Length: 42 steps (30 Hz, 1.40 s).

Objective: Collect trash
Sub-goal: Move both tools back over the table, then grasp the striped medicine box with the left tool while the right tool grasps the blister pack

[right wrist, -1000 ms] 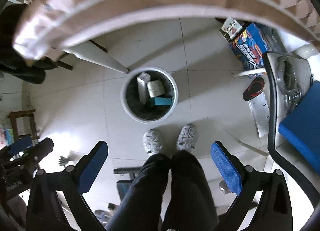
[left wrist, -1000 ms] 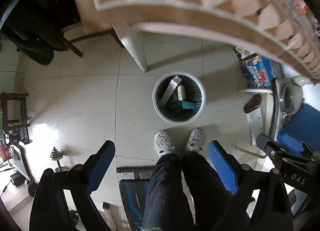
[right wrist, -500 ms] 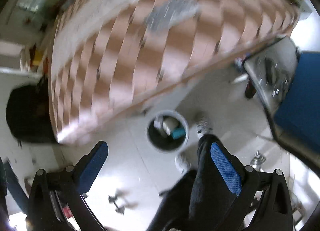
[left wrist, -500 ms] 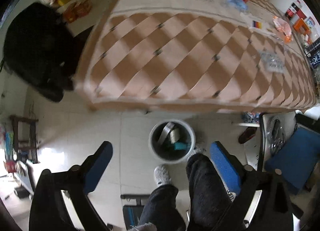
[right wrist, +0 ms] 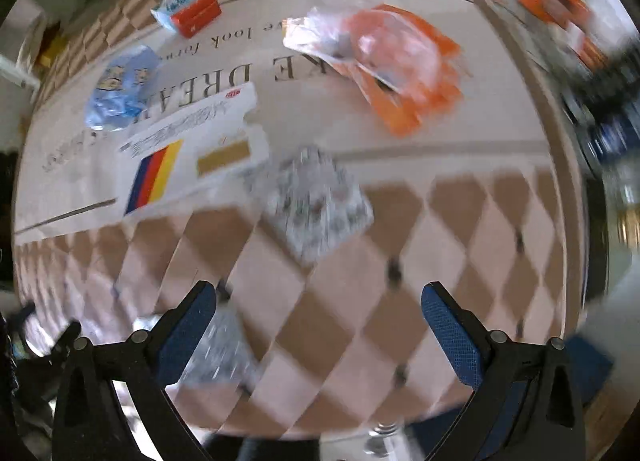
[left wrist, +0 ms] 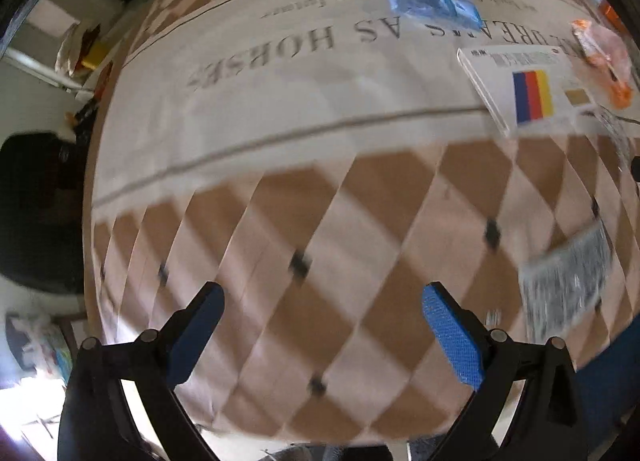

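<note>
1. Plainly, the biggest risk is misjudging which piece to take: both views are smeared with motion blur, and a crinkled clear wrapper (right wrist: 320, 201) lies at 12 o'clock from the right gripper (right wrist: 320, 325), touching or just overlapping the white flat box (right wrist: 192, 153) with the striped label at 10 o'clock. A closing pinch there could catch the box edge along with the film.
2. Thin film on a smooth tablecloth (right wrist: 400, 133) may slide away or slip out of the pads; I judge a shallow, low approach is needed, since a steep one could jab the cloth and bunch it.
3. A second clear wrapper (right wrist: 220, 349) sits just beside the right gripper's left finger (right wrist: 188, 325), at 7 o'clock in that view; it could be brushed off the table edge by accident.
4. The left gripper (left wrist: 320, 325) hovers over bare checkered cloth, with its nearest trash, a printed clear wrapper (left wrist: 568, 281), off at 3 o'clock, so it would need to swing right before closing.
5. Both tools are spread wide and hold nothing; each points forward and down across the near table edge.
6. Remaining trash lies farther in: an orange packet (right wrist: 396, 61) at 1 o'clock, a blue pouch (right wrist: 120, 89) at 10 o'clock, and a small red-and-blue carton (right wrist: 188, 13) at 11 o'clock in the right view. No bin is visible.
</note>
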Each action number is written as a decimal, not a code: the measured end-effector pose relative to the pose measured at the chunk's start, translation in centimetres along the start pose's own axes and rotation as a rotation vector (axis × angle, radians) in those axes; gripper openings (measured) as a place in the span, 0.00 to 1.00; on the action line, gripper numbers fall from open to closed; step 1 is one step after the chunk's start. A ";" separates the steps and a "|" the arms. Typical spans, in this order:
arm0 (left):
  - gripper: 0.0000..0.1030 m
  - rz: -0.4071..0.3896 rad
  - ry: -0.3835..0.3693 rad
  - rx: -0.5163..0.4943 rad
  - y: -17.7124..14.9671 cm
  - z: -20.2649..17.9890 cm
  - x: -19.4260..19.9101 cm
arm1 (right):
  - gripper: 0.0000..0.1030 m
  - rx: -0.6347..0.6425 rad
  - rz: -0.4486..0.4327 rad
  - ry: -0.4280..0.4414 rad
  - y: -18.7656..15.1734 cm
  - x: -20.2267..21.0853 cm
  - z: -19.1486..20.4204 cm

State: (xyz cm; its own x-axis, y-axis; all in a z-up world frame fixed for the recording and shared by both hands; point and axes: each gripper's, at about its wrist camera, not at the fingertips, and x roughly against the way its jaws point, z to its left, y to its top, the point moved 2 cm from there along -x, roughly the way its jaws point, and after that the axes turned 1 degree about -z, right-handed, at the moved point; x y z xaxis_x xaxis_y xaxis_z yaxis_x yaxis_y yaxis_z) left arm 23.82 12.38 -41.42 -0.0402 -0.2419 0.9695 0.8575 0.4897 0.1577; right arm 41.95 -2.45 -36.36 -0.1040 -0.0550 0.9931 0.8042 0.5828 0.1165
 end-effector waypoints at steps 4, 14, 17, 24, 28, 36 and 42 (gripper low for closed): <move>0.98 0.030 0.007 -0.034 2.3 -0.6 -0.9 | 0.92 0.057 0.040 0.027 2.3 -2.0 0.4; 0.98 -0.110 0.014 -0.500 9.0 -10.1 3.4 | 0.24 -0.050 0.042 0.029 3.2 -1.5 -5.4; 0.98 -0.104 -0.020 -0.685 10.9 -14.3 3.4 | 0.24 -0.122 0.057 0.043 2.5 -1.3 -8.5; 0.98 0.000 -0.026 -0.942 11.3 -18.6 1.0 | 0.25 -0.266 0.065 0.118 2.2 -1.8 -14.0; 0.97 0.049 -0.082 -0.934 12.4 -19.0 0.7 | 0.51 -0.317 0.039 0.153 3.4 -1.5 -15.8; 0.76 0.125 -0.172 -0.607 13.4 -14.6 0.3 | 0.53 -0.376 -0.002 0.218 6.5 -1.2 -14.7; 0.75 0.157 -0.208 -0.043 11.5 -7.7 0.0 | 0.93 -0.346 -0.022 0.157 7.7 -1.7 -9.7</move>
State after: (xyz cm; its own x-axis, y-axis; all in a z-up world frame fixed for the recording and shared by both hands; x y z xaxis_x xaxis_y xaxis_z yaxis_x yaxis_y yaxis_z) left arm 37.57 11.58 -41.07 -0.0050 0.0137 0.9999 0.8825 0.4704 -0.0020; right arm 53.98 -5.70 -37.03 -0.0543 -0.2042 0.9774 0.9557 0.2729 0.1101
